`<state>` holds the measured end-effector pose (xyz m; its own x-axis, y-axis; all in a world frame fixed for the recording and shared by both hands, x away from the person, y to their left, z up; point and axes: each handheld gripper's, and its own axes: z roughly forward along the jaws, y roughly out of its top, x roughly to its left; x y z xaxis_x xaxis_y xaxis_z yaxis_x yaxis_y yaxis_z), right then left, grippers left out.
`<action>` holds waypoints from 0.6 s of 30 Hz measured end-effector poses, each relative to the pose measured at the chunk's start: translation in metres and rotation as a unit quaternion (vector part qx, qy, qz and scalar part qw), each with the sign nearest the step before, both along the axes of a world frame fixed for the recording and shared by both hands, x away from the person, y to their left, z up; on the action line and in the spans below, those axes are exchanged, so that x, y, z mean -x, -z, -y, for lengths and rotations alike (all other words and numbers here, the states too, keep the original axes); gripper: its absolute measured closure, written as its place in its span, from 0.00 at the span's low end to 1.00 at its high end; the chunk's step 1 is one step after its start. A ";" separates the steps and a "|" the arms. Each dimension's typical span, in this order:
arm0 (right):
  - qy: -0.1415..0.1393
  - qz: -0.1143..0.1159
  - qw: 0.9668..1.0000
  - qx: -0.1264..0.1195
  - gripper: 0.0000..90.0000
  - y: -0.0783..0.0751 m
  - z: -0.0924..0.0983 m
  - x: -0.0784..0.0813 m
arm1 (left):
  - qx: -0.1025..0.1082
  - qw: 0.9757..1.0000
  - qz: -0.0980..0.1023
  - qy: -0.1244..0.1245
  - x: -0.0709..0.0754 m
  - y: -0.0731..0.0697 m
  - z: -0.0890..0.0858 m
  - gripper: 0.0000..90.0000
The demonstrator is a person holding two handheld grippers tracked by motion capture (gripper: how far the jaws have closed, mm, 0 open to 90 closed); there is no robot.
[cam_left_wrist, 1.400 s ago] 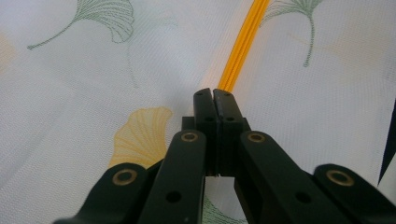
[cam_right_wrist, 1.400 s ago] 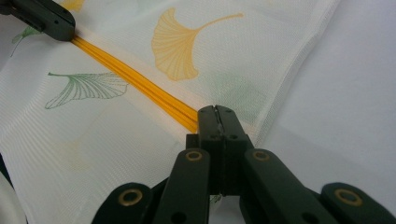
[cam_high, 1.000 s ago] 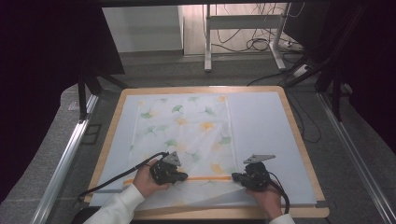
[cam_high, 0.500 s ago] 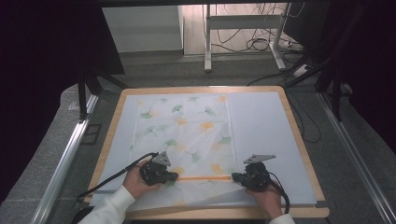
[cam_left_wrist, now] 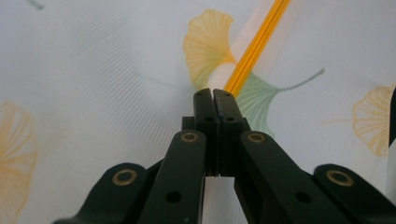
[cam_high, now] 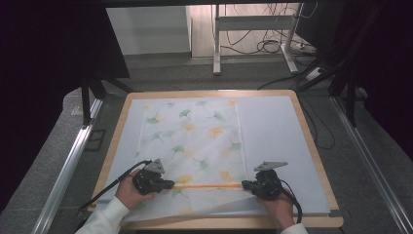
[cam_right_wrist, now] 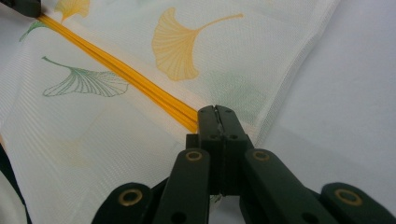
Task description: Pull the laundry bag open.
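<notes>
Left tool [cam_high: 165, 185] shifted, clamping cloth [cam_high: 195, 141].

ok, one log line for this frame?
left tool: shut on cloth | right tool: shut on cloth | orange band: taut between

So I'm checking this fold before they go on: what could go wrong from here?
Both claws, left claw and right claw, look shut at the ends of the orange stripe on the thin leaf-print cloth. Uneven pulling could skew the fold. The cloth could slip free or snag. The near flap might wrinkle.
</notes>
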<state>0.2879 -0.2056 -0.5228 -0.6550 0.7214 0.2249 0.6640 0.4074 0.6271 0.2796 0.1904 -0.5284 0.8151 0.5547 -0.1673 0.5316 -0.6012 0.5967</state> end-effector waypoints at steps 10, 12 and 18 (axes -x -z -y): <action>0.001 0.001 1.000 0.001 1.00 0.000 0.000 0.000 | 0.008 1.000 -0.004 -0.024 0.006 0.002 -0.024 1.00; 0.002 0.002 1.000 0.001 1.00 0.000 0.000 0.000 | 0.009 1.000 -0.004 -0.027 0.007 0.003 -0.027 1.00; 0.002 0.002 1.000 0.001 1.00 0.000 0.000 0.000 | 0.011 0.999 -0.006 -0.036 0.010 0.003 -0.037 1.00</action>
